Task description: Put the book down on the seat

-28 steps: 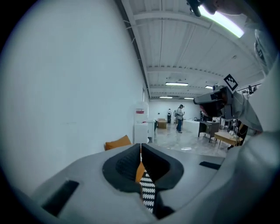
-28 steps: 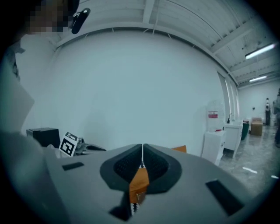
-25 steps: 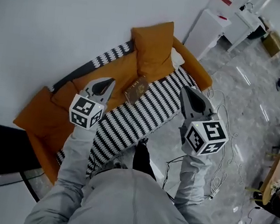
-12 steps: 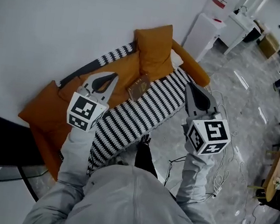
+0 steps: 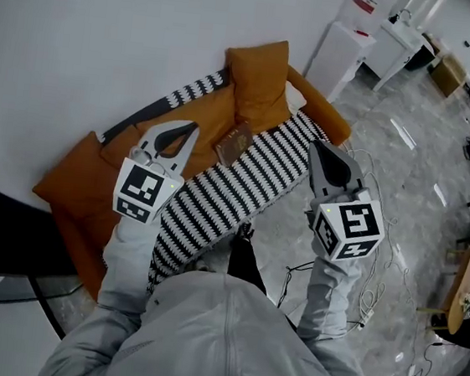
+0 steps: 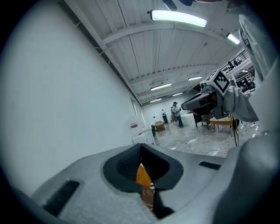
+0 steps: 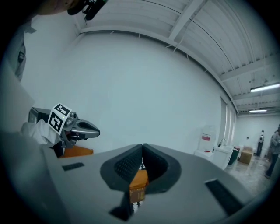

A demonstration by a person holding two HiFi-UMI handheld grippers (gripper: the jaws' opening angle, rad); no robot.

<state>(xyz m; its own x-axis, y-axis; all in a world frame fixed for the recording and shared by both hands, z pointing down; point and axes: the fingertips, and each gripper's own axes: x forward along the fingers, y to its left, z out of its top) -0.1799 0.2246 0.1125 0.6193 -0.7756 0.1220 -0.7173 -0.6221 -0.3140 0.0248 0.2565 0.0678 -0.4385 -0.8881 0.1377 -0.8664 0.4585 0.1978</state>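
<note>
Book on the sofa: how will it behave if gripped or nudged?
The book looks thin and flat, so it is probably stiff enough to lift by an edge and unlikely to roll. It lies on the soft orange sofa by the striped throw, so a push would likely snag rather than slide.

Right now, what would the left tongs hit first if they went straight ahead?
The left tongs would probably meet the orange pillow propped on the sofa behind the book; depth is unclear.

A plain white wall [image 5: 110, 25] backs an orange sofa [image 5: 78, 195], with a white cabinet [image 5: 338, 56] near its far end. The floor [image 5: 424, 196] is glossy grey stone, and strip lights [image 6: 178, 17] hang under the ribbed ceiling [image 6: 144, 48]
</note>
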